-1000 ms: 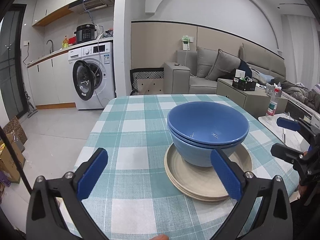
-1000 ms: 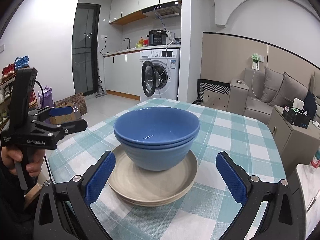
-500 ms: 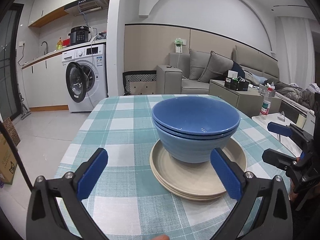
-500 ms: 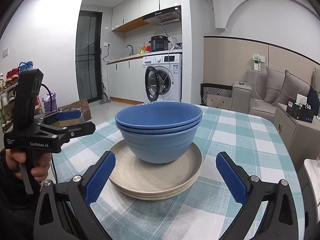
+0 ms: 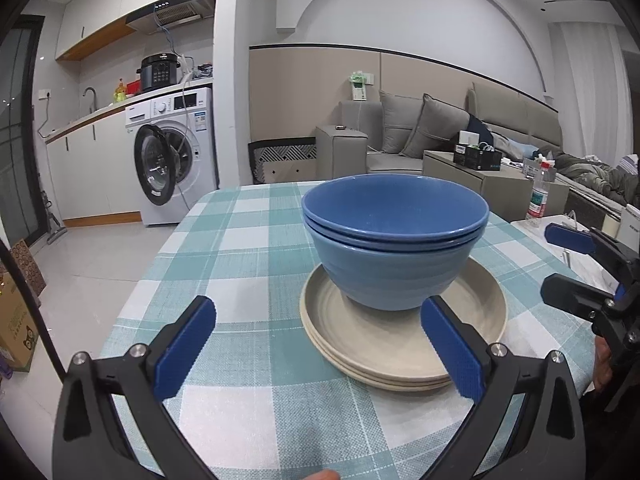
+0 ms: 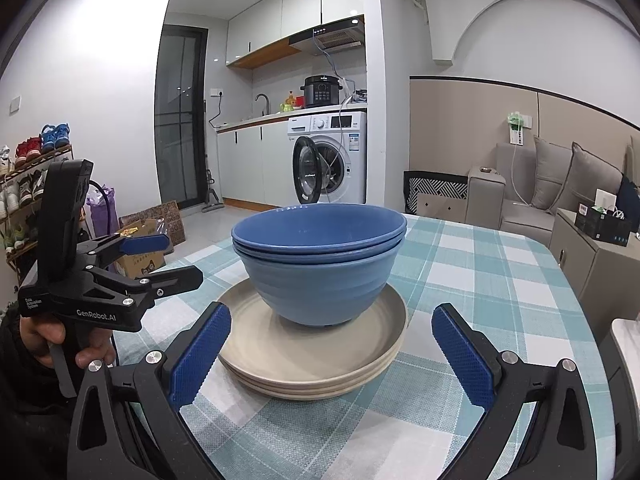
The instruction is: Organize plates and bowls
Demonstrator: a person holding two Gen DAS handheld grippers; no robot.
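Facing the stack from opposite sides of the near table edge, both claws stand empty with their jaws spread wide. Two blue bowls (image 5: pixel 394 240), nested one in the other, sit upright in the middle of a pile of beige plates (image 5: pixel 400 340) on the checked tablecloth (image 5: pixel 240 240). From the left gripper (image 5: pixel 316 348) the stack lies ahead and off to the right: its right pad (image 5: pixel 450 350) overlaps the near rim of the plates in the picture, while its left pad hangs over bare cloth. From the right gripper (image 6: pixel 332 356) the stack lies almost straight ahead, framed between the two pads, the bowls a little left of centre, the plate rim just past the fingertips. Being round, bowls and plates offer no long axis, so approach angle matters little; what matters is height, since the bowl rims stand above both claws and the plate edge sits level with them. In my judgement the right gripper is better lined up for a straight reach, whereas the left would need to shift rightward first. Neither claw touches anything.
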